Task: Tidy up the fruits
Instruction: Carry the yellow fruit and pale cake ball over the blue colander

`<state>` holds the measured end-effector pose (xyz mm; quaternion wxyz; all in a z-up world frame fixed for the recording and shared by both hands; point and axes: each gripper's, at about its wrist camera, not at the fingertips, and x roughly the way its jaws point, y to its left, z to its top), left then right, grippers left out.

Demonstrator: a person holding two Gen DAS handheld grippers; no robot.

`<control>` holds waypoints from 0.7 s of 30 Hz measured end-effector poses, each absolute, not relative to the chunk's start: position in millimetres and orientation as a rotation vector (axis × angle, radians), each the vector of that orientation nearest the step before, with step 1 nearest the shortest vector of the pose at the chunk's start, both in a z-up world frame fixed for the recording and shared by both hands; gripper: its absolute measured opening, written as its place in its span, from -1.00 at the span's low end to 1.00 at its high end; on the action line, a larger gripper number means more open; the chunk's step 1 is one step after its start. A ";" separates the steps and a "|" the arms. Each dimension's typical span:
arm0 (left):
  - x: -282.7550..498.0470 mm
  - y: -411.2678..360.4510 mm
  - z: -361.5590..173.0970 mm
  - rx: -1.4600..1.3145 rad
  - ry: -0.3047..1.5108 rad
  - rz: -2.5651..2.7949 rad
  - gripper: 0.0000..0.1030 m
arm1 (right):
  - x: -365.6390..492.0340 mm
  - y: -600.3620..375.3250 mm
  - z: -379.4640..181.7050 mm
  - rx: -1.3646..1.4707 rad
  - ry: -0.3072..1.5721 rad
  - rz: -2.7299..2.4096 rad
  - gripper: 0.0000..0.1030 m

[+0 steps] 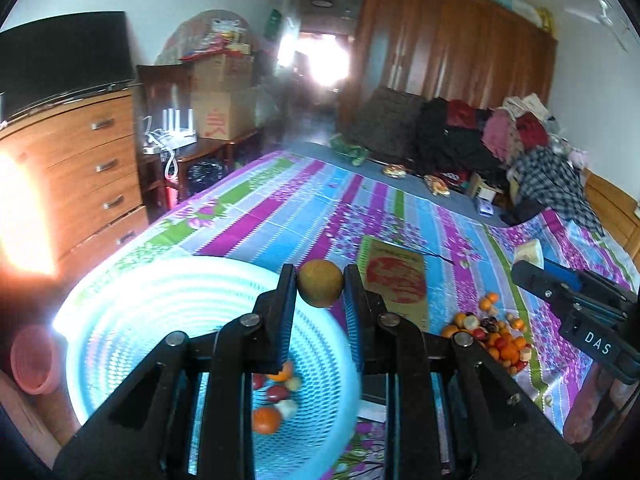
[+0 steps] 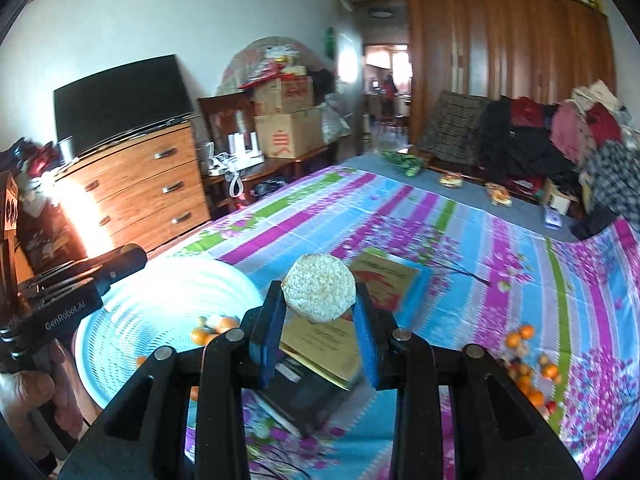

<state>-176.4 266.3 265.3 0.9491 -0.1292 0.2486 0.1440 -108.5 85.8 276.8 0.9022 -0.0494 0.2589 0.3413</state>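
The fingers (image 1: 287,312) of the left gripper (image 1: 320,292) are clamped on a small round brown-green fruit (image 1: 320,289), which is held above the near rim of a pale blue mesh basket (image 1: 120,320). A pale, rough-skinned flat round fruit (image 2: 319,294) is pinched between the blue pads of the right gripper (image 2: 320,304), just right of the basket. A few orange and red fruits (image 1: 276,396) are seen lying inside the basket. More small fruits are heaped in a pile (image 1: 494,336) on the striped floral bedsheet (image 1: 280,208), well to the right of the basket. A flat printed box (image 1: 394,280) is lying between the basket and that pile.
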 end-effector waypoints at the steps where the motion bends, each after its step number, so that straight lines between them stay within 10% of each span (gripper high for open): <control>1: -179.5 269.0 265.7 -0.265 0.505 0.301 -0.53 | -110.5 97.4 279.2 -0.110 0.536 0.722 -0.29; 21: -224.8 352.0 246.6 -0.376 0.573 0.432 -0.53 | -123.7 210.8 256.8 -0.188 0.673 0.886 -0.29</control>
